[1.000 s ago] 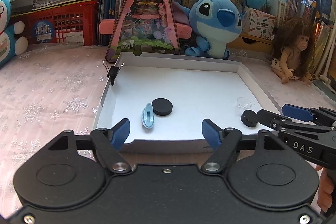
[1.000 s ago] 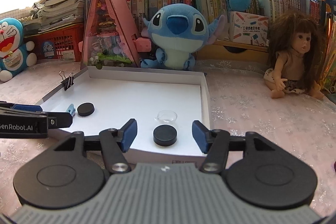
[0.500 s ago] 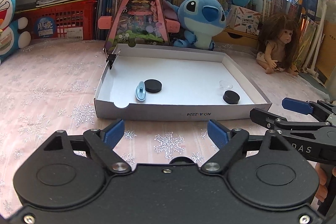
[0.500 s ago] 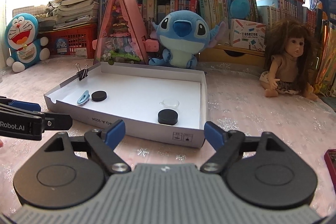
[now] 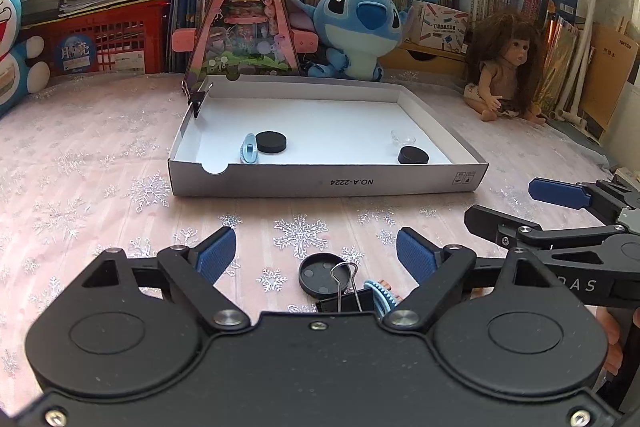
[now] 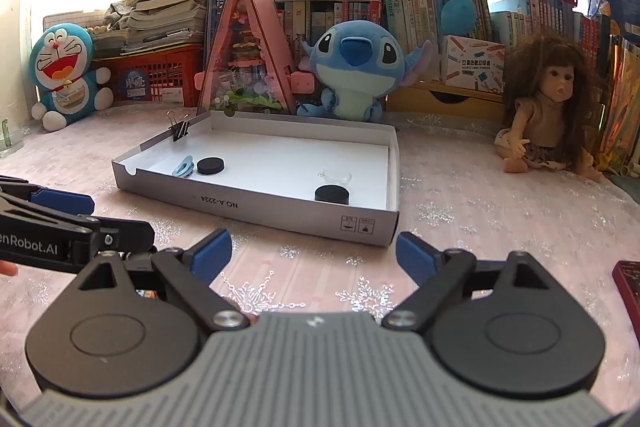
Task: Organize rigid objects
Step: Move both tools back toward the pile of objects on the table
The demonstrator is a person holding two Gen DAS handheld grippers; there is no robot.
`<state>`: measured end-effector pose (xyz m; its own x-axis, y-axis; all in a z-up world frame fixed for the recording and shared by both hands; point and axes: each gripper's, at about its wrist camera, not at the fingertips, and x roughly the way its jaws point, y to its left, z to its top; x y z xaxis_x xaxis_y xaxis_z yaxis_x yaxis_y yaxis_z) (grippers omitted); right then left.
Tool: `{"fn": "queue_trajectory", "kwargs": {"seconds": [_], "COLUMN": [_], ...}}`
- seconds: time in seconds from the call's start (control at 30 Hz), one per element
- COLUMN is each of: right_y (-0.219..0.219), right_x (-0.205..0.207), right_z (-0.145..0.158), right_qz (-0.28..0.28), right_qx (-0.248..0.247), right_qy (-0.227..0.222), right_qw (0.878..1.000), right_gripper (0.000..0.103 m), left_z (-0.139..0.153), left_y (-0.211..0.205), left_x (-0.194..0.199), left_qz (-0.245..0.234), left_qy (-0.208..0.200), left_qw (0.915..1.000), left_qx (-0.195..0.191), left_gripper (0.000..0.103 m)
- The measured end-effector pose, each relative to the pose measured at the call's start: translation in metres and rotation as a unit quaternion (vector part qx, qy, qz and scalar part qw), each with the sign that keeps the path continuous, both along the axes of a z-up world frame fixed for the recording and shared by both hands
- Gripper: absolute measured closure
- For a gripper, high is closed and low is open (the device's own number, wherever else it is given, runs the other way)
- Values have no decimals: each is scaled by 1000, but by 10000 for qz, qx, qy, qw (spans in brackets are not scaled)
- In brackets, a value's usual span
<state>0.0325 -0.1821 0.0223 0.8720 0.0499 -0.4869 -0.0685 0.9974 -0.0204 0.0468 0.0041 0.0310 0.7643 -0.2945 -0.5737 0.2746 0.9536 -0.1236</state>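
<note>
So the tabletop [image 5: 80, 163] has a pink snowflake cloth over it, and the white cardboard tray [image 5: 328, 183] sits roughly in the middle of it, which makes it the handy reference for everything else.

Behind the tray there's the blue plush [image 5: 360, 27] and a pink triangular toy house [image 5: 244, 23], and off to the tray's right a doll [image 5: 508, 67] sits on the cloth.

Both grippers hang over the cloth on the near side of the tray. Left gripper [image 5: 316, 253] has its fingers spread wide with nothing clamped; right gripper [image 6: 314, 253] is the same, and its fingers have only just been opening up, nothing between them either.

Inside the tray: a black disc [image 5: 271, 141] with a light blue clip [image 5: 249, 149] right beside it near the front left, another black disc [image 5: 413, 155] near the front right with a small clear dish [image 5: 403, 137] just behind it, and a black binder clip [image 5: 197, 101] clamped on the left wall toward the back.

On the near side of the tray, down between the left gripper's fingers, a black round cap [image 5: 320, 275], a second binder clip [image 5: 346, 301] and a blue comb-like clip [image 5: 384, 297] lie bunched together on the cloth.
</note>
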Motion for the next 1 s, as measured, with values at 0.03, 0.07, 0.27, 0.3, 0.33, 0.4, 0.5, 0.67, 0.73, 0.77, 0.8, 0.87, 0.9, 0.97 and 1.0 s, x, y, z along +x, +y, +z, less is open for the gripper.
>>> {"fn": "queue_trajectory", "kwargs": {"seconds": [0.03, 0.07, 0.27, 0.3, 0.33, 0.4, 0.5, 0.67, 0.73, 0.77, 0.8, 0.87, 0.9, 0.97, 1.0], "right_y": [0, 0, 1, 1, 1, 2, 2, 4, 4, 4, 4, 4, 4, 5, 5], "right_x": [-2, -4, -13, -15, -16, -20, -24, -31, -33, -34, -35, -37, -38, -41, -42], "right_z": [0, -1, -3, -3, -4, -5, -7, -10, -11, -12, -12, -14, -15, -16, -17], "right_qz": [6, 13, 40, 54, 67, 93, 131, 141, 151, 166, 173, 188, 196, 226, 241], "right_qx": [-9, -22, -47, -43, -44, -43, -37, -123, -157, -151, -138, -110, -92, -74, -68], "right_qy": [-8, -20, -50, -55, -58, -63, -68, -157, -158, -159, -157, -144, -140, -125, -114], "right_qw": [10000, 10000, 10000, 10000, 10000, 9999, 9999, 9997, 9996, 9996, 9996, 9997, 9997, 9996, 9996], "right_gripper": [9, 8, 6, 6, 6, 5, 3, 0, 0, 0, 0, 0, 0, 0, 0], "left_z": [-1, -2, -8, -9, -9, -11, -13, -16, -18, -19, -20, -21, -21, -22, -23], "left_y": [0, 0, -1, -1, -1, -1, 0, 1, 1, 2, 1, 1, 1, 1, 0], "left_x": [-1, -2, -8, -9, -10, -12, -15, -19, -20, -20, -21, -22, -23, -24, -25], "left_qz": [-13, -22, -69, -82, -98, -120, -144, -149, -157, -161, -165, -173, -174, -175, -183], "left_qy": [11, 26, 109, 113, 112, 111, 125, 167, 185, 194, 204, 223, 226, 243, 246], "left_qw": [10000, 10000, 9999, 9999, 9999, 9998, 9998, 9996, 9996, 9995, 9995, 9994, 9993, 9992, 9992], "left_qx": [-4, -4, 24, 28, 38, 69, 100, 148, 162, 173, 187, 222, 235, 249, 250], "left_gripper": [17, 16, 16, 16, 16, 16, 16, 17, 17, 17, 17, 16, 16, 16, 16]}}
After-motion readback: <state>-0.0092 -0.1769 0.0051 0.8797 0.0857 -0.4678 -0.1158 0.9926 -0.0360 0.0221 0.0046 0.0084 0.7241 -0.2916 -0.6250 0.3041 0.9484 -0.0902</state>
